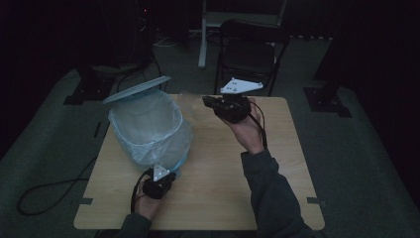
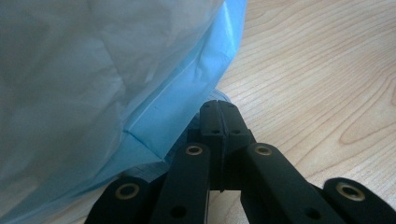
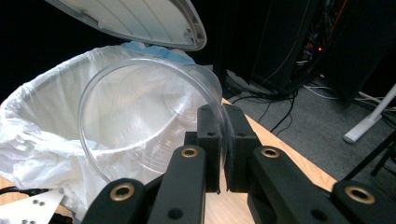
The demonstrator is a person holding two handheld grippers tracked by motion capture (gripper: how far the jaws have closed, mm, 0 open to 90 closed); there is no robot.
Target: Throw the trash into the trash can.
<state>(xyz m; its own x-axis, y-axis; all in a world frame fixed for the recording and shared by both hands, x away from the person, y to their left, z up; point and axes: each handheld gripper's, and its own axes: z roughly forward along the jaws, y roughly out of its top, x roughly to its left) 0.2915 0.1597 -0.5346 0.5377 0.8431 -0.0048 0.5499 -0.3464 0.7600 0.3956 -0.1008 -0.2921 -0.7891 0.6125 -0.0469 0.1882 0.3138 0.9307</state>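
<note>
Probably a lab or recording room, dim as it is: black curtains around, a folding chair [image 1: 246, 54] at twelve o'clock, stand feet, cables [image 3: 280, 100] trailing over grey carpet.

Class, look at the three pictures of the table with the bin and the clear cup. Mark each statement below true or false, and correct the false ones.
1. The right gripper holds the clear plastic cup by its rim. True.
2. The bin's lid is shut. False: it stands raised above the bin.
3. The left gripper is at the foot of the bin, next to the blue liner bag, with its fingers together. True.
4. The cup stands upright on the wooden table. False: it is held tipped on its side, its mouth towards the right gripper's camera.
5. The bin's liner is black. False: it is pale, whitish to light blue.
</note>
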